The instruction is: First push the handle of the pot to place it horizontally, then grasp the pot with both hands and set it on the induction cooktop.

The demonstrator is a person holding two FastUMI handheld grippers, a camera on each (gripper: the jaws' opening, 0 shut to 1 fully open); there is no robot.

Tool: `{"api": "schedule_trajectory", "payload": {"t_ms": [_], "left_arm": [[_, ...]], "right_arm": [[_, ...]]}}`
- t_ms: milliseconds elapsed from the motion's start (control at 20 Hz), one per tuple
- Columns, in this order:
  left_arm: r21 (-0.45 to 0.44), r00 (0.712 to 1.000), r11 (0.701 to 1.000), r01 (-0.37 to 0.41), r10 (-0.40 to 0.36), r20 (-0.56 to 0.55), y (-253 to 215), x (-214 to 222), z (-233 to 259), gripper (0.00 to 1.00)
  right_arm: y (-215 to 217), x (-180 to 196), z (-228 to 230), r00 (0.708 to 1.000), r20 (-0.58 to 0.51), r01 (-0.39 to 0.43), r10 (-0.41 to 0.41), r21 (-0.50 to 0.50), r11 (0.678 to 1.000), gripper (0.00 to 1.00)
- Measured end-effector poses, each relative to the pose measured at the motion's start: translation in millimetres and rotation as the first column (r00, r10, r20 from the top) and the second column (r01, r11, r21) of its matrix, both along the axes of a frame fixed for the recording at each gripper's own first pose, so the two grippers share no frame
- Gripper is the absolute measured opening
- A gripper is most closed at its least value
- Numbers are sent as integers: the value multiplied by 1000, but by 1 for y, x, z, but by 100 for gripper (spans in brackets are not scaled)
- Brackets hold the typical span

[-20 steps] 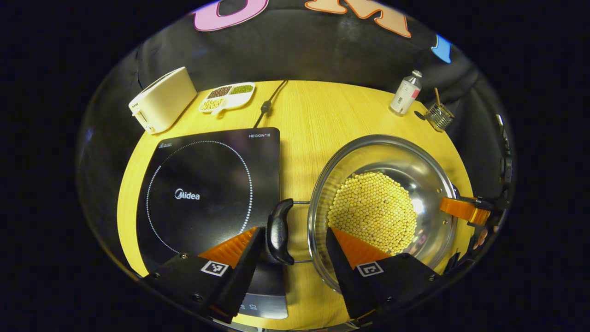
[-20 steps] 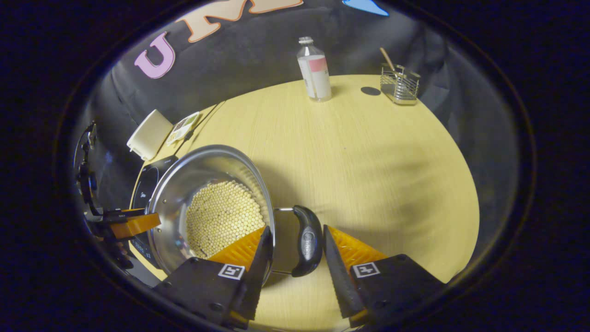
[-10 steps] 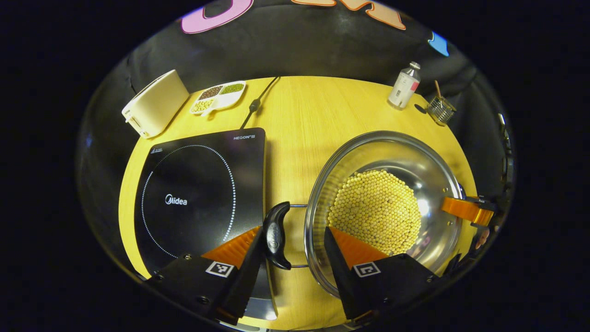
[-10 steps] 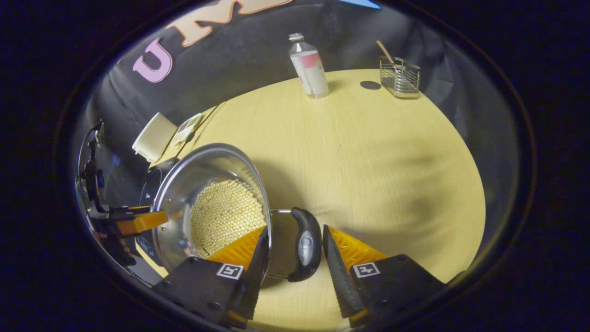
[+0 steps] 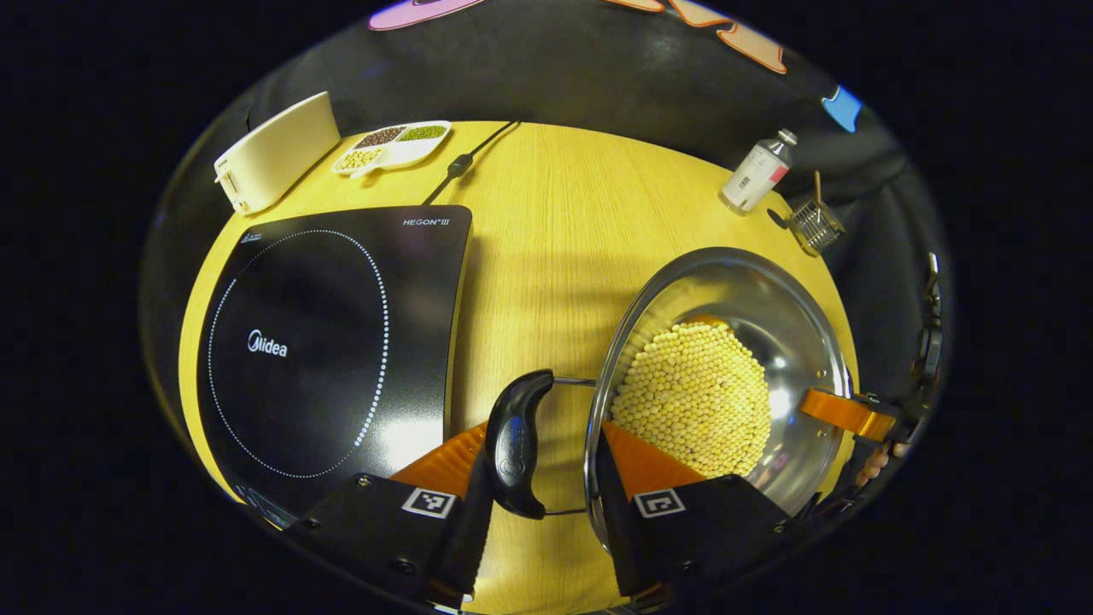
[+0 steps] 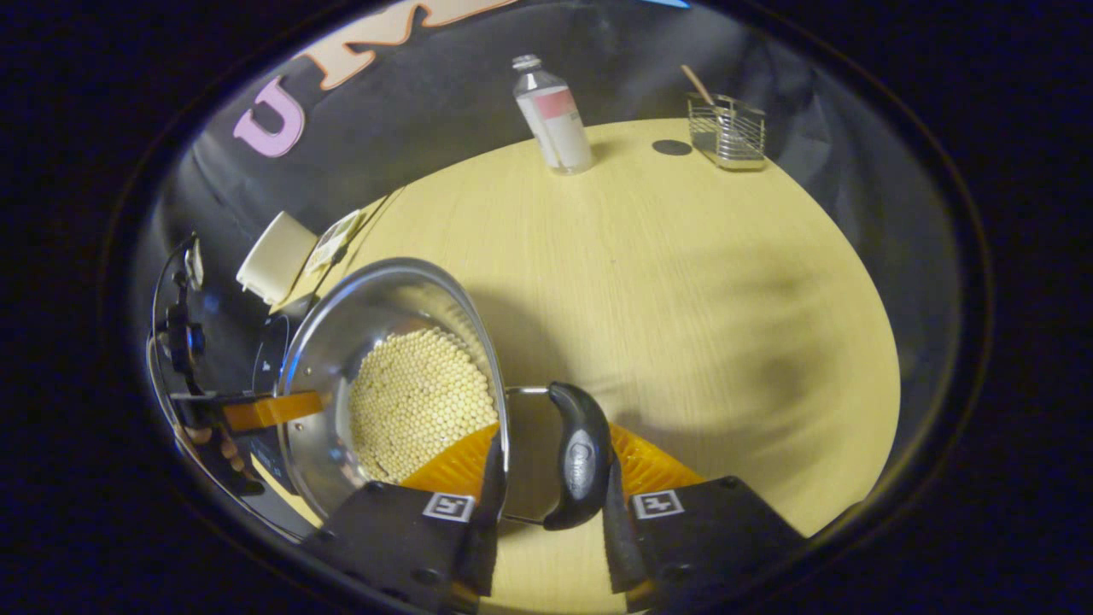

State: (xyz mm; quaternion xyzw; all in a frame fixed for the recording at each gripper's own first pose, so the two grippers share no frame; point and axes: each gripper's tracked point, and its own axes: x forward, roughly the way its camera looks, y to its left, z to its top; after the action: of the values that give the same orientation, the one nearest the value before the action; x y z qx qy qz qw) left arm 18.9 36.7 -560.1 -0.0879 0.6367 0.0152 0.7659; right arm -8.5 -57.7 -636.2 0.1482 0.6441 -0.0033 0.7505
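Both handles lie horizontal; the carry is left. Your pot (image 5: pixel 768 342) sits on the table (image 5: pixel 546 248), beside the induction cooktop (image 5: pixel 324 342), holding yellow beans (image 5: pixel 692 397). Your left gripper (image 5: pixel 536 465) and right gripper (image 6: pixel 546 478) each straddle a handle, fingers narrowed, contact unclear.

Cooktop (image 6: pixel 271 363) mostly behind pot (image 6: pixel 341 342).
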Motion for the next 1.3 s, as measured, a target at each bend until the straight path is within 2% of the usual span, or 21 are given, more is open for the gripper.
{"api": "schedule_trajectory", "payload": {"t_ms": [100,250,450,600,650,800,850,900,950,1300], "left_arm": [[-13,1000,1000,-1,1,-21,-2,-6,3,55],[-25,1000,1000,0,-1,-20,-1,-11,16,52],[-3,1000,1000,-2,2,5,15,-12,40,54],[24,1000,1000,1,-2,22,36,-9,59,52],[32,999,999,4,-5,32,44,-7,65,54],[44,999,999,2,-4,41,67,-7,75,52],[45,999,999,2,-3,42,75,-8,78,54],[43,999,999,2,-4,46,83,-8,81,54],[39,999,999,5,-6,49,91,-8,83,54],[-4,998,1000,22,-22,61,163,-2,87,52]], "right_arm": [[0,-4,6,1000,-4,-12,12,6,1000,39],[4,-9,16,1000,-10,7,-7,28,1000,39],[22,-6,33,1000,6,13,-13,58,998,39],[45,-2,45,1000,21,17,-19,84,996,39],[53,0,48,999,28,20,-23,92,996,46],[78,5,54,999,35,20,-24,105,994,46],[86,5,56,999,36,20,-24,105,994,46],[94,6,59,999,39,22,-26,103,994,42],[103,6,61,999,41,22,-26,98,995,46],[177,12,73,998,37,44,-45,47,998,46]]}}
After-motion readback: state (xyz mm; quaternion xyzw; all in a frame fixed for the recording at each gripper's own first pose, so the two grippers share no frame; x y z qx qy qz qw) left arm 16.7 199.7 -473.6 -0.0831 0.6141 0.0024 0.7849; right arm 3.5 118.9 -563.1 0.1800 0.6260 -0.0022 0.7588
